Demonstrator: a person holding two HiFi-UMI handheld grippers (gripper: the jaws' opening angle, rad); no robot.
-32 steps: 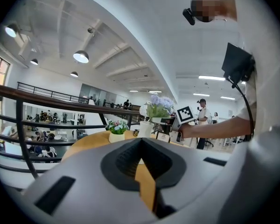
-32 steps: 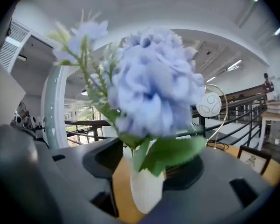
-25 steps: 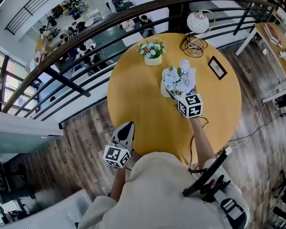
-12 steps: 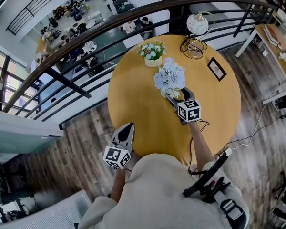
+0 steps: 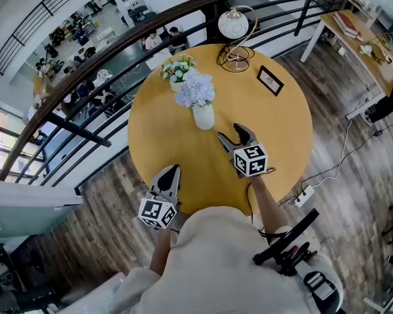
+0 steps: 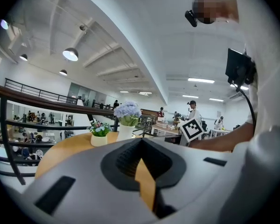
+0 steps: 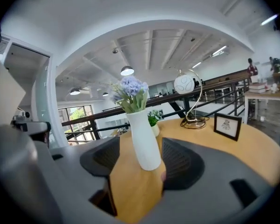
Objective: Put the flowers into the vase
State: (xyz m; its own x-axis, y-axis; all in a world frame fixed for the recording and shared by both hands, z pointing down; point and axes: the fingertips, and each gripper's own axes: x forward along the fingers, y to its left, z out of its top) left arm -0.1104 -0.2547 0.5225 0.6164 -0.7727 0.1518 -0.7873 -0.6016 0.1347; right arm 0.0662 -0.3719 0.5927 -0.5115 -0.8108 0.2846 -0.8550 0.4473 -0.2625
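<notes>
The right tool [image 5: 230,133] hovers low over the round yellow wooden surface [image 5: 158,139]. Its jaws are closing with nothing between the pads; the right gripper view only frames the tall white ceramic vase [image 5: 204,116] in the gap, ahead of the tips. The left tool [image 5: 171,175] hangs at the near rim, jaws together and empty.

The pale blue bunch of flowers [image 5: 195,89] already stands in that vase, so the task looks done.

The main risk is a knock. The vase is slim and carries a wide head of blooms, so I judge it top-heavy. A sideways swing of the right tool, or a nudge forward, could catch its body and tip it. It would probably fall toward the small cream pot of mixed flowers [image 5: 177,72] just behind it.

That pot sits near the far rim, beside the dark metal railing [image 5: 118,51]. Beyond the railing the floor drops to a lower level, so anything pushed that way might go over.

Room is best on the near side. Bare surface lies between the right tool and the vase, and it runs wide to the left. To the right, the black picture frame [image 5: 270,79] and the globe lamp on a wire stand [image 5: 233,25] stand well apart from both tools. Drawing straight back toward the person seems the safest path.
</notes>
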